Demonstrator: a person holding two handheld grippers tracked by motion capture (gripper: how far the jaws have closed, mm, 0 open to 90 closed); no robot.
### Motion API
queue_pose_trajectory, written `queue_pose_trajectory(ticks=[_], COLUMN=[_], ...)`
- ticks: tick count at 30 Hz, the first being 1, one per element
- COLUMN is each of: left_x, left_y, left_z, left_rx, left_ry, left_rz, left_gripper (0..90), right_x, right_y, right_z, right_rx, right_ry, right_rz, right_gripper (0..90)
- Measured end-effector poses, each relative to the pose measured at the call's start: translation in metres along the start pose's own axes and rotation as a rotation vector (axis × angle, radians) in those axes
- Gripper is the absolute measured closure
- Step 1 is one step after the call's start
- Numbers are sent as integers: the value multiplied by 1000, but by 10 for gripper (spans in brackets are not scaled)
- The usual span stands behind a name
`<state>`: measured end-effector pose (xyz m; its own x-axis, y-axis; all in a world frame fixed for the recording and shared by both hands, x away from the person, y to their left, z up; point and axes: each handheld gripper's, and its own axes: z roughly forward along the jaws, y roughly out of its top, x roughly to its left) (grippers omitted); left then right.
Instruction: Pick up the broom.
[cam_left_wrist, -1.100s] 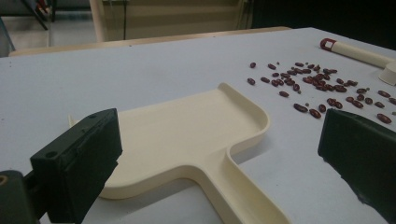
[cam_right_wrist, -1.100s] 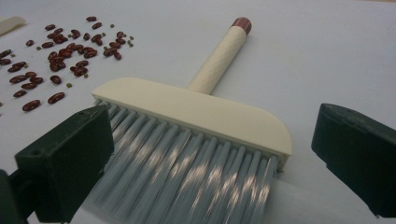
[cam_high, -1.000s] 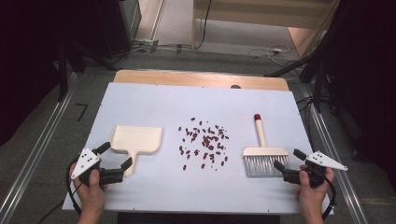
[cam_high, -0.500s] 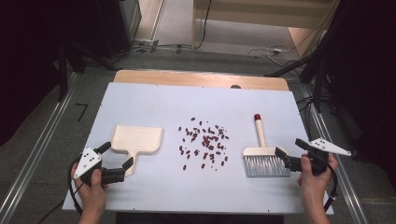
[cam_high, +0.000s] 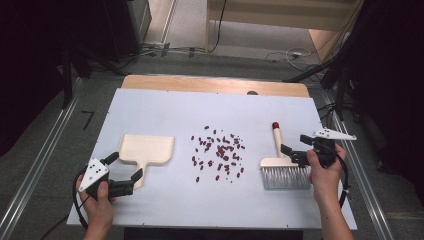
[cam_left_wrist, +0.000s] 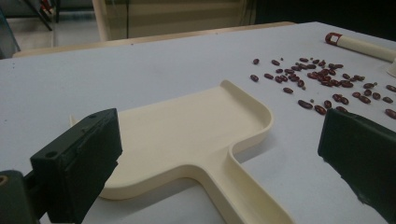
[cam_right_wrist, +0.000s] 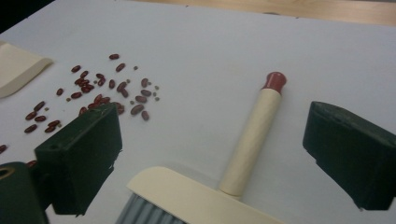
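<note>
At the near edge of the white desk (cam_high: 165, 107), the left tongs (cam_high: 125, 167) are held low in the person's left hand (cam_high: 100, 200), jaws spread wide with nothing pinched. In the left gripper view the handle of the cream dustpan (cam_left_wrist: 196, 135) is seen running toward the camera between the two black jaws, with clear space on either side; no contact with the pads is observed. The dustpan (cam_high: 146, 152) lies flat on the desk, its open mouth turned toward the far side.

On the right, the right tongs (cam_high: 294, 149) are held in the right hand (cam_high: 322, 172), just beside the brush (cam_high: 282, 162) at the junction of head and handle. The jaws are spread; they have just been closing slightly, and the brush handle (cam_right_wrist: 250, 140) is seen lying between them, apart from both pads. No grip is recorded. The brush lies flat, grey bristles (cam_high: 285, 177) pointed toward the near edge, the cream handle extending away and ending in a red cap (cam_high: 275, 125).

Between dustpan and brush, a loose scatter of dark red beans (cam_high: 220, 152) is spread over the middle of the desk, well apart from both tongs; a few smaller pale specks are noted among them in the right gripper view.

Beyond the white surface, a wooden strip (cam_high: 215, 84) is visible along the far edge, and cables (cam_high: 280, 55) lie on the floor behind
</note>
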<state>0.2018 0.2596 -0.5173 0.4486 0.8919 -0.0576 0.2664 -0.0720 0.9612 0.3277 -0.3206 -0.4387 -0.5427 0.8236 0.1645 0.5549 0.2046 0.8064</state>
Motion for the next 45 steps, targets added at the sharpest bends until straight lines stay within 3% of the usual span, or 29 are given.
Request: queue_pose_trajectory(ticks=[2, 5, 10, 18, 22, 24, 34, 40, 45], left_x=[0, -1, -1, -1, -1, -1, -1, -1, -1], left_y=[0, 0, 0, 0, 0, 0, 0, 0, 1], left_z=[0, 0, 1, 0, 0, 0, 0, 0, -1], left_rx=[1, 1, 3, 5, 5, 4, 6, 7, 3], left_ry=[1, 1, 5, 3, 3, 3, 4, 5, 18], left_rz=[1, 3, 5, 8, 8, 6, 10, 12, 12], left_gripper=[0, 0, 0, 0, 0, 0, 0, 0, 0], right_x=[2, 5, 8, 3, 4, 3, 0, 6, 8], right_y=[5, 9, 9, 0, -3, -5, -13, -15, -16], right_z=[6, 13, 28, 46, 54, 57, 69, 73, 73], right_rx=[28, 48, 110, 192, 265, 287, 357, 370, 351], right_ry=[-7, -72, -128, -152, -154, -180, -251, -306, -337], right_rz=[7, 17, 15, 74, 103, 111, 126, 90, 108], right_gripper=[71, 215, 321, 490, 502, 525, 563, 600, 680])
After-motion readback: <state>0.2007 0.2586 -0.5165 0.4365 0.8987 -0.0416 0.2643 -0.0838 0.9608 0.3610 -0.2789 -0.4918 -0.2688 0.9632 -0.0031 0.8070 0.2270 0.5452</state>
